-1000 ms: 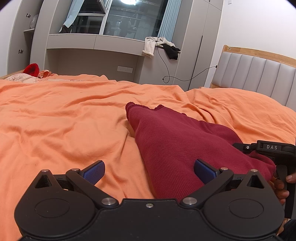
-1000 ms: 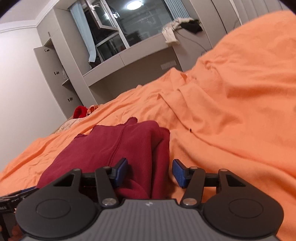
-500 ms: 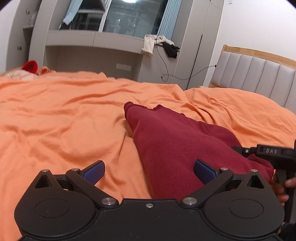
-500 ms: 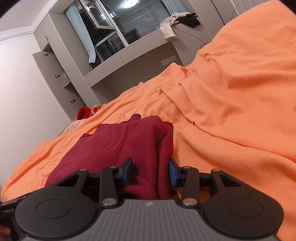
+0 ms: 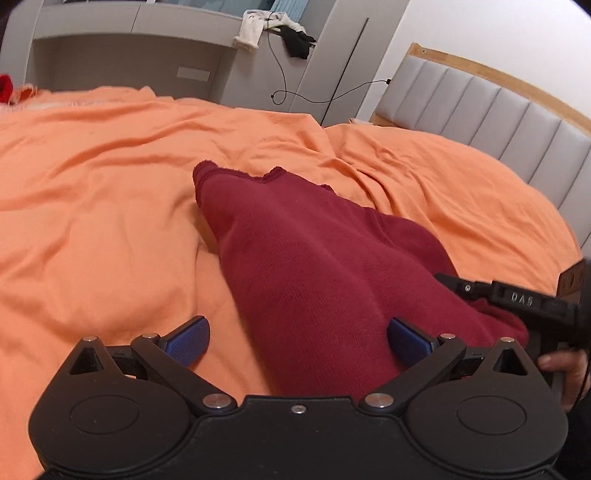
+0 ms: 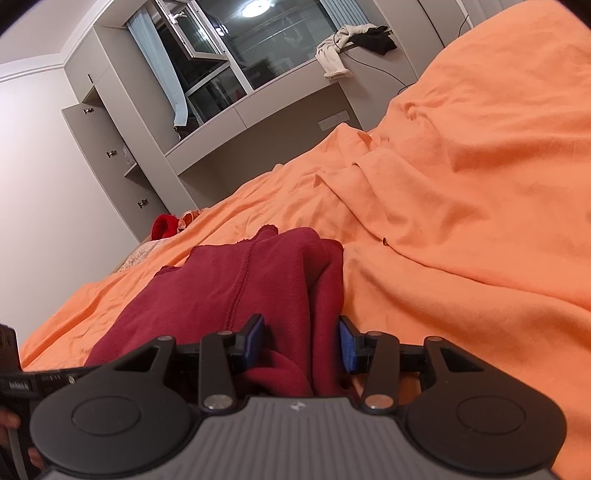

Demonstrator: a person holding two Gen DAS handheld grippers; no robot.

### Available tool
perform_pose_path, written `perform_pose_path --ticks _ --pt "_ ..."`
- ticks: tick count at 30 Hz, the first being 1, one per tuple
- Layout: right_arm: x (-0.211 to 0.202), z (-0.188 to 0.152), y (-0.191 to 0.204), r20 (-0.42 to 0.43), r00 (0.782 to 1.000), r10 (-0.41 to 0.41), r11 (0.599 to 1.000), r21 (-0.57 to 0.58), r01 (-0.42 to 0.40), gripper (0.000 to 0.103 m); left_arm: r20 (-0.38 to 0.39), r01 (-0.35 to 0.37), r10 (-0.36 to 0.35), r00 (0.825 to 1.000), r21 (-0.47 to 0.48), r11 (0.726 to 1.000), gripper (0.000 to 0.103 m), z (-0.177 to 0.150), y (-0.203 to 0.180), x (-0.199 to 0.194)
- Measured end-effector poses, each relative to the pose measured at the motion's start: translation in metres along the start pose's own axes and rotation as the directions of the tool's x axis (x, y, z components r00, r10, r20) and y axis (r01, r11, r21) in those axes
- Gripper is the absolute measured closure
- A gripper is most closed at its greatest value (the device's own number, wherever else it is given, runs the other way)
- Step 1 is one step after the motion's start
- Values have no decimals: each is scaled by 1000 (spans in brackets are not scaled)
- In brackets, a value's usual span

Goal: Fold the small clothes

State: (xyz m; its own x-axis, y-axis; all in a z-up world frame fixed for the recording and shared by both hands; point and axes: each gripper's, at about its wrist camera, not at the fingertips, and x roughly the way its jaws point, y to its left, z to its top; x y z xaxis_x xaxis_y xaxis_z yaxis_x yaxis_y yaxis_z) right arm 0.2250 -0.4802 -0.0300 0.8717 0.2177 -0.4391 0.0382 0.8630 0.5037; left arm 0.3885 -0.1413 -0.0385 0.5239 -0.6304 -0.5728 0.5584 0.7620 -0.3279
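Note:
A dark red knit garment [image 5: 314, 258] lies lengthwise on the orange bedspread [image 5: 92, 221], its notched far edge pointing away from me. My left gripper [image 5: 297, 332] stands wide open low over the garment's near end; the cloth lies between its blue pads, untouched by the left one. My right gripper [image 6: 301, 338] has the bunched right edge of the garment [image 6: 258, 280] between its pads. Both pads touch the fold, and the jaws are opening slightly. The right tool's black arm [image 5: 517, 299] shows at the garment's right side, with a person's hand [image 5: 565, 369] on it.
Grey padded headboard [image 5: 498, 110] at the right. Grey built-in desk and cupboards [image 6: 258, 110] stand beyond the bed, with clothes draped on the shelf [image 5: 255, 26] and a cable hanging. A red item [image 6: 164, 227] lies at the bed's far corner. Rumpled bedspread all around.
The left gripper has moved in and tipped downward over the garment, still open. The right jaws narrowed around the garment's bunched edge, then widened a little; the right hand stayed put.

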Motion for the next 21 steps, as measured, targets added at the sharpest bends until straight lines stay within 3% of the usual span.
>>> perform_pose_path --ticks 17,21 --pt "1 -3 3 11 1000 -10 1000 6 9 54 21 -11 11 1000 8 1000 1 -7 -2 -7" --pt "0 -3 3 12 1000 -7 1000 5 7 58 21 -11 11 1000 7 1000 1 -7 -2 -7"
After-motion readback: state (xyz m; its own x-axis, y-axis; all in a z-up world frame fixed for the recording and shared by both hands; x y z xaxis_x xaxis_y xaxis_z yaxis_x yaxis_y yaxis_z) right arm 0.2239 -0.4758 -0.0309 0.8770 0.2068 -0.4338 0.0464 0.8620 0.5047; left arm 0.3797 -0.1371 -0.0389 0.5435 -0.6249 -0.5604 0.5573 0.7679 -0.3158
